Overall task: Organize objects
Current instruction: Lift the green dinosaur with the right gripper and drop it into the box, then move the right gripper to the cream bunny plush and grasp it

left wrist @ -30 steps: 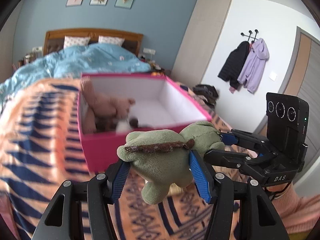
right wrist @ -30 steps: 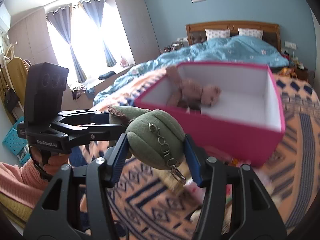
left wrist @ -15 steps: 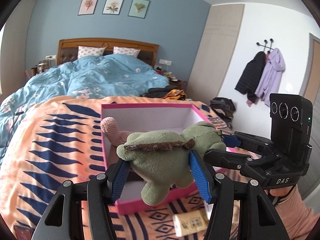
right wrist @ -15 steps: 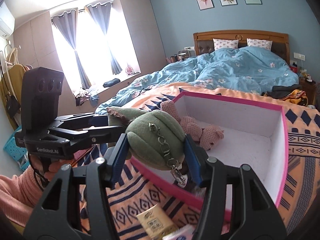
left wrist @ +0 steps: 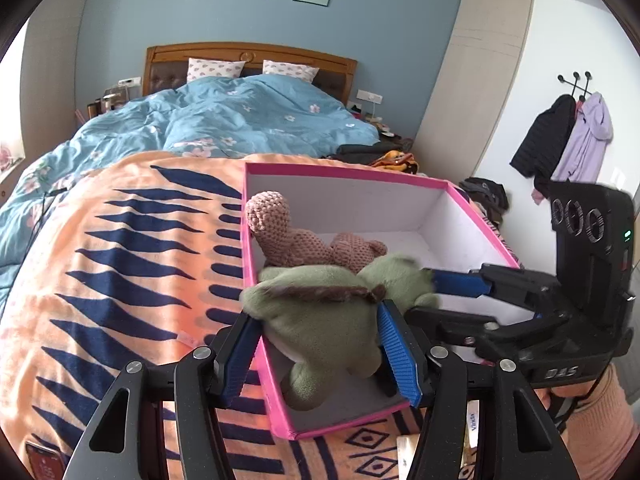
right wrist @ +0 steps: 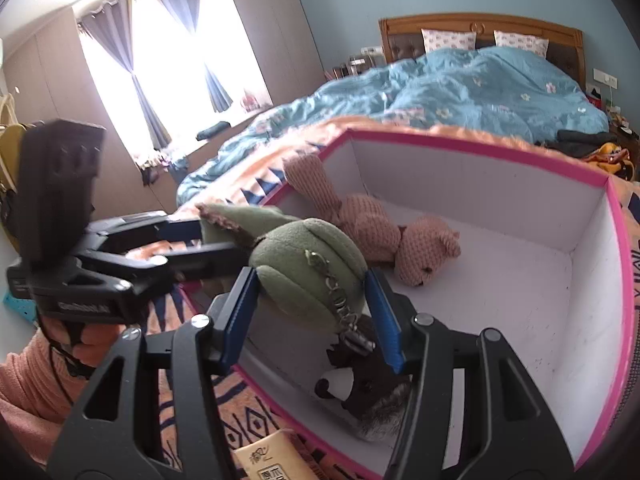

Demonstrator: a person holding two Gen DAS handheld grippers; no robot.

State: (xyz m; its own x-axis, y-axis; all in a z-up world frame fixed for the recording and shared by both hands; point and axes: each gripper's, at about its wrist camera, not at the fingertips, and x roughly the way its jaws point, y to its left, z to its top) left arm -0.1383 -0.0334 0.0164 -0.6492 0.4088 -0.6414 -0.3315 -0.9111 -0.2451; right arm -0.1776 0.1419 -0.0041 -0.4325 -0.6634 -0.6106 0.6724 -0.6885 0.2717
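A green plush toy with a brown ridge and a metal keychain is held by both grippers over the near corner of a pink box with white inside walls. My left gripper is shut on its body. My right gripper is shut on its round head. In the box lie a pink knitted bear and a dark brown-and-white plush. The right gripper also shows in the left wrist view.
The box sits on an orange-and-navy patterned blanket on a bed with a blue duvet. A tissue pack lies by the box's near side. Coats hang on the right wall. A window with curtains is at left.
Both grippers have carried the green plush forward and down over the box's near corner. The box now looks closer and larger in both views.
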